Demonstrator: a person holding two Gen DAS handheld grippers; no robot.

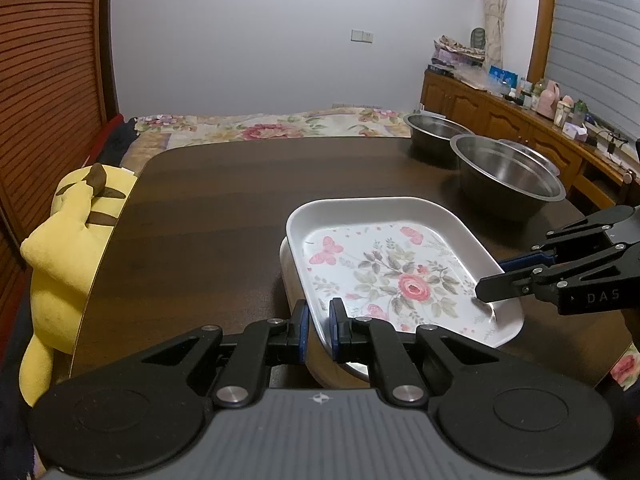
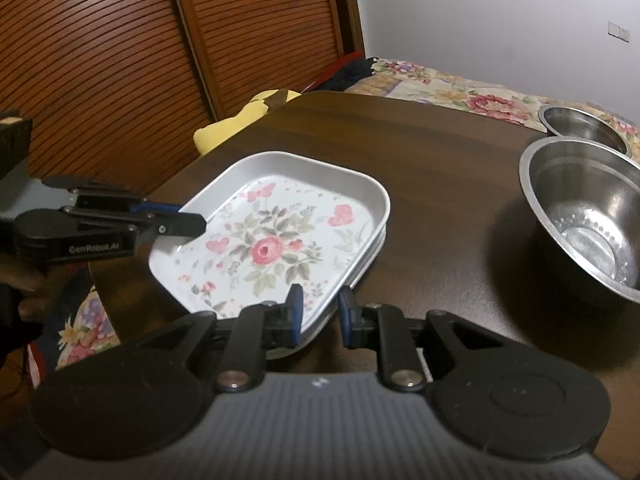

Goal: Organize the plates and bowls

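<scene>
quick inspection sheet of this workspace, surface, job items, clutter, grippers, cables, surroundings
surface: dark wooden table, mostly bare on its left half.
job's things: floral plate stacked on another plate by the near edge; two steel bowls, near bowl and far bowl, side by side at the table's far right.
clutter: yellow plush toy beside the table's left edge, off the surface.
grippers: left gripper shut on the floral plate's near rim; right gripper shut on its opposite rim.
cables: a cable on the sideboard; nothing seen on the table.
surroundings: bed with floral cover, slatted wooden door.
</scene>
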